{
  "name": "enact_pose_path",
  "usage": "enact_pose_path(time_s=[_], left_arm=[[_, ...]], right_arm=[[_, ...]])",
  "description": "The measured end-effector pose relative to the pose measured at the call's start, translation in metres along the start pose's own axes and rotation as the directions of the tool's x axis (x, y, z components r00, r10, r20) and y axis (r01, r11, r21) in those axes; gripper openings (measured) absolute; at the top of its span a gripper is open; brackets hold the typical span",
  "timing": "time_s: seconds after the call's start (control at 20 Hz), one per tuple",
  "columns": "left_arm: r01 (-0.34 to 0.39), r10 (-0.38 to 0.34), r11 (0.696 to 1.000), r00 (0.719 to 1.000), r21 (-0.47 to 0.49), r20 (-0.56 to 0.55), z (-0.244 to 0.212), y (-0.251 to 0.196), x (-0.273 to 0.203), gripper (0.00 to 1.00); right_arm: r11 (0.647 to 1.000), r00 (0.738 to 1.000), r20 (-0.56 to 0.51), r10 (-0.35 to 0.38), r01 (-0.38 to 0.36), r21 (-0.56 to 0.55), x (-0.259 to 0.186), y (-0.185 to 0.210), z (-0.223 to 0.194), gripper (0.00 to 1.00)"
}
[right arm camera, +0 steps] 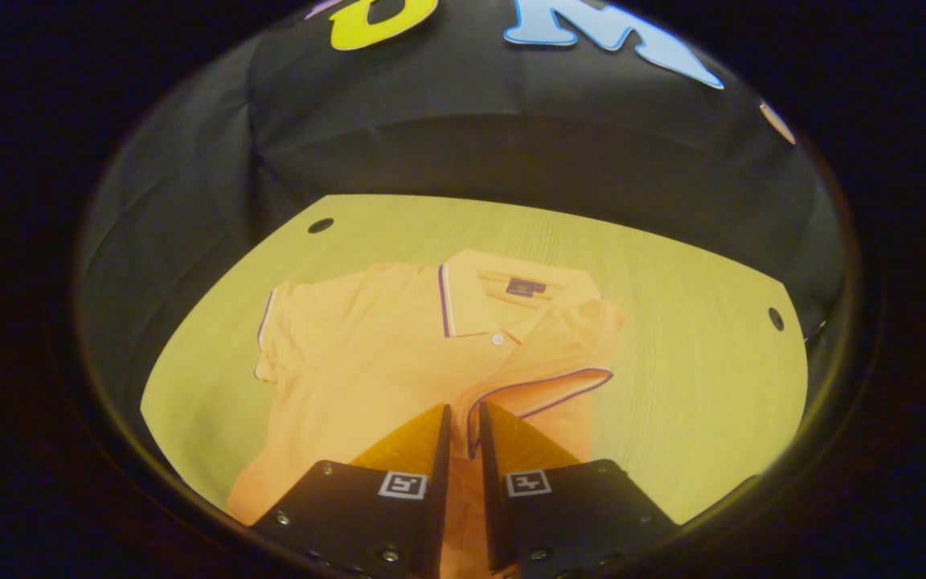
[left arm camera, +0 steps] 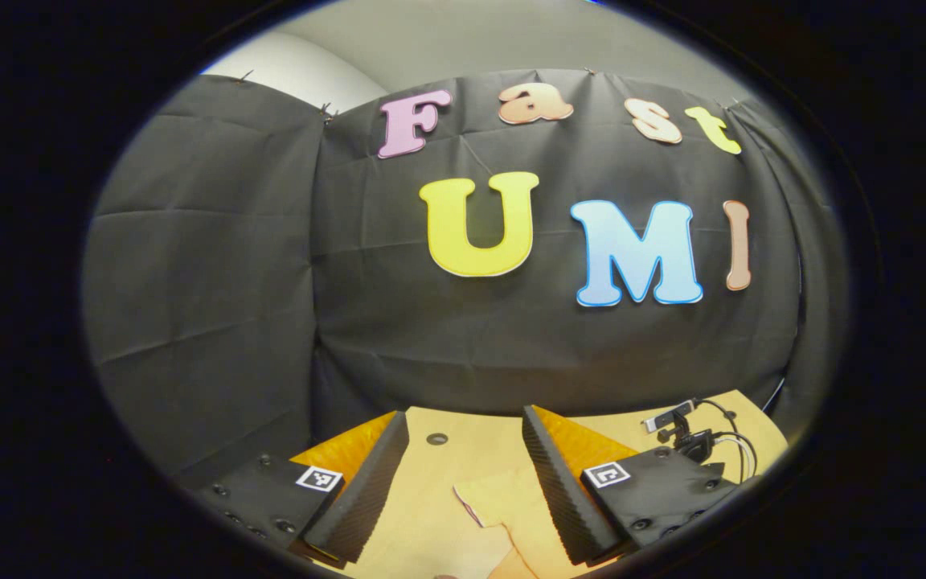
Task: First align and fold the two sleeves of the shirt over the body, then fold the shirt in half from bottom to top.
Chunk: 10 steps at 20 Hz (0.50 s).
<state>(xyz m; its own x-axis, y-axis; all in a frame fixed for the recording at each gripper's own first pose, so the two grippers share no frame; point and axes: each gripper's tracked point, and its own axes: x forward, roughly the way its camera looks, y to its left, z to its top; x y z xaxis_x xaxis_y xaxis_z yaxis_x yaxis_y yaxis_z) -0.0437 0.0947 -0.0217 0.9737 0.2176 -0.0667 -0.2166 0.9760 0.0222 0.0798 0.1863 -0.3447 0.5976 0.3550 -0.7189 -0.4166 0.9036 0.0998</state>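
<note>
An orange polo shirt [right arm camera: 366, 354] with purple-trimmed collar [right arm camera: 467, 301] lies flat on the wooden table [right arm camera: 696, 362], collar away from me. One sleeve [right arm camera: 274, 338] is spread out at the left. The other sleeve [right arm camera: 559, 362] is folded over the body, its trimmed hem running down between the fingers of my right gripper [right arm camera: 463, 418], which is shut on that hem. In the left gripper view, my left gripper [left arm camera: 465, 418] is open wide above the table [left arm camera: 463, 458], facing the wall. A bit of the shirt [left arm camera: 507, 503] lies below, between its fingers, untouched.
The table has round holes [right arm camera: 320, 225] [right arm camera: 776, 318] near its far corners, one also seen as a hole [left arm camera: 436, 438] ahead of the left gripper. A small clamped device with cables [left arm camera: 684, 430] sits at the table's edge. Black cloth walls close the back.
</note>
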Motion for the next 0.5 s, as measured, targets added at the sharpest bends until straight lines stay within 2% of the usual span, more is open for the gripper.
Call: enact_pose_path(time_s=[0.15,0.5], left_arm=[[0.012,-0.012,1.0,1.0,-0.01,-0.006,-0.003,-0.003,0.005,0.94],[0.033,-0.033,0.999,0.998,-0.006,-0.053,-0.039,-0.011,0.033,0.93]], right_arm=[[1.0,1.0,0.026,-0.012,0.011,0.011,-0.008,-0.005,0.008,0.29],[0.998,0.99,0.136,-0.039,0.032,0.053,-0.045,-0.019,0.039,0.3]])
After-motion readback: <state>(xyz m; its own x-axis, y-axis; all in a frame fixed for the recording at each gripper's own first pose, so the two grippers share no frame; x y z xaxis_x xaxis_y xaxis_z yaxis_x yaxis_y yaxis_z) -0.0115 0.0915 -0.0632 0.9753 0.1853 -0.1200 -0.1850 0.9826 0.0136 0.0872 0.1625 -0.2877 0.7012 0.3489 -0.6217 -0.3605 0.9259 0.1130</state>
